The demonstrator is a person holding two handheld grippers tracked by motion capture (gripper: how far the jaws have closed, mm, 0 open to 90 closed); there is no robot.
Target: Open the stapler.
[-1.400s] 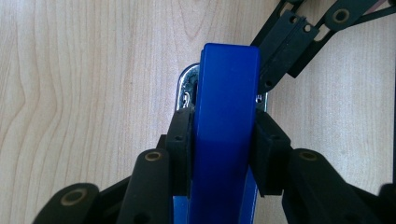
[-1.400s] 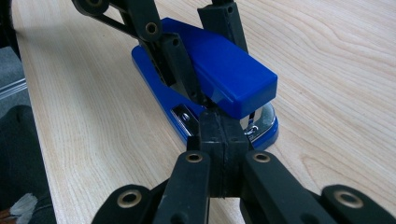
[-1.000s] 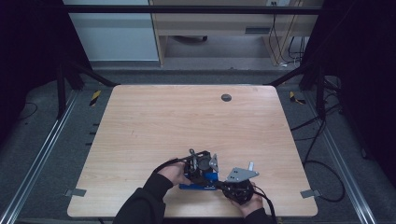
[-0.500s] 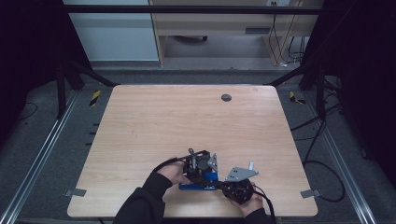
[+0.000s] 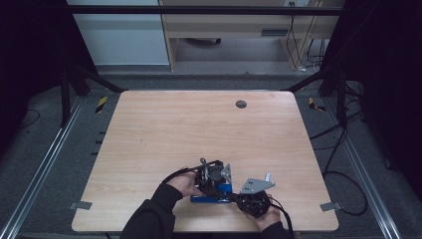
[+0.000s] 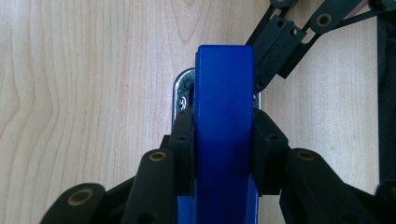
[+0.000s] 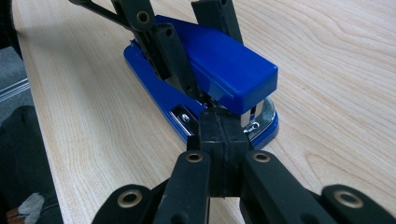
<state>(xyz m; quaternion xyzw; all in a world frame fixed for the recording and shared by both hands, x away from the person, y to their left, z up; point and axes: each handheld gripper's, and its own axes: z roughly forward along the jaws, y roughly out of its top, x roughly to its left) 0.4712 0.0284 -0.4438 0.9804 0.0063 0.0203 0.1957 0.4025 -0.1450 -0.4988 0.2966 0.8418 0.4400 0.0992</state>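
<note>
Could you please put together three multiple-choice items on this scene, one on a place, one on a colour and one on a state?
1. Where on the light wooden table does the stapler lie?
A. by the far edge
B. near the person's edge
C. at the left corner

2. What colour is the stapler's plastic top?
A. blue
B. red
C. grey

3. How does the left gripper stand?
A. wide open above the table
B. shut on nothing
C. shut on the stapler's top

Answers:
1 B, since the high view shows it close to the hands at the near edge.
2 A, since both gripper views show a blue top over a metal plate.
3 C, since the left gripper view shows a black pad pressed on each side of the top; the right gripper is shut at the stapler's front.
</note>
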